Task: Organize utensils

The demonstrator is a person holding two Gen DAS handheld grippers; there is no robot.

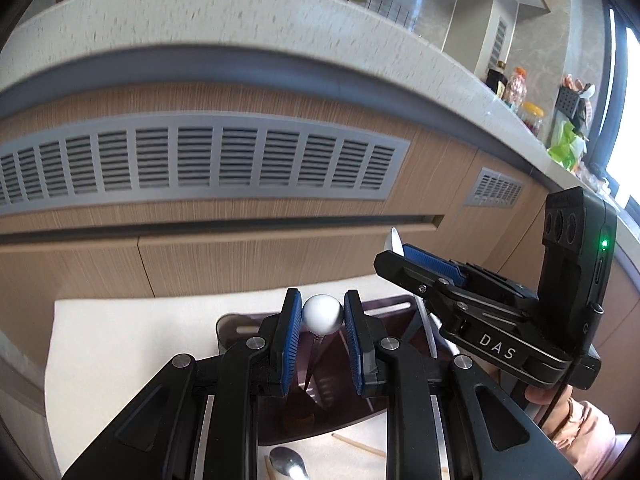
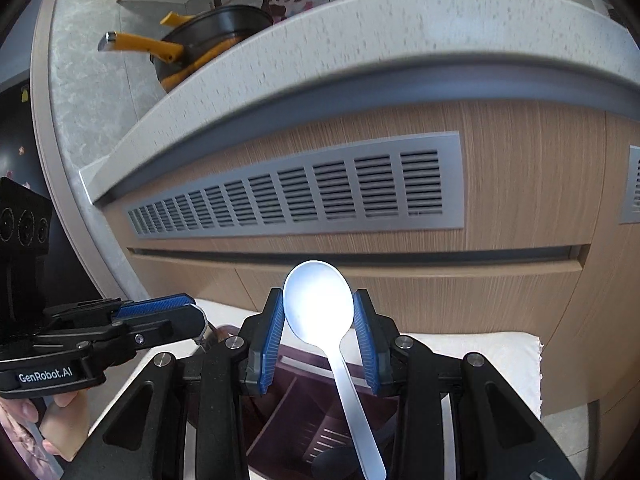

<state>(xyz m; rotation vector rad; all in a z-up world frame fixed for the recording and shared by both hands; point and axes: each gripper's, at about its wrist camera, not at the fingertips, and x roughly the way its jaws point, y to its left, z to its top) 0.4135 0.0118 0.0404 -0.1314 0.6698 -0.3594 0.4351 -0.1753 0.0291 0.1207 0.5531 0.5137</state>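
Left tool (image 1: 322,316), marked "GenRobot.AI", is clamping a metal ladle (image 1: 322,314); right tool (image 2: 319,316), marked "DAS", is gripping a white spoon (image 2: 319,300) above the dark tray (image 2: 304,408).

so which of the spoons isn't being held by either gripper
The metal spoon lying on the white cloth beside the chopsticks. The other two, a round metal one and a white one, sit between jaws.

both grippers (image 1: 322,322) (image 2: 319,322) level, jaws clamped.

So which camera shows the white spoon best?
The right wrist view: the white spoon sits bowl-up between the right gripper pads, handle running down. The left wrist view shows only its tip above that gripper.
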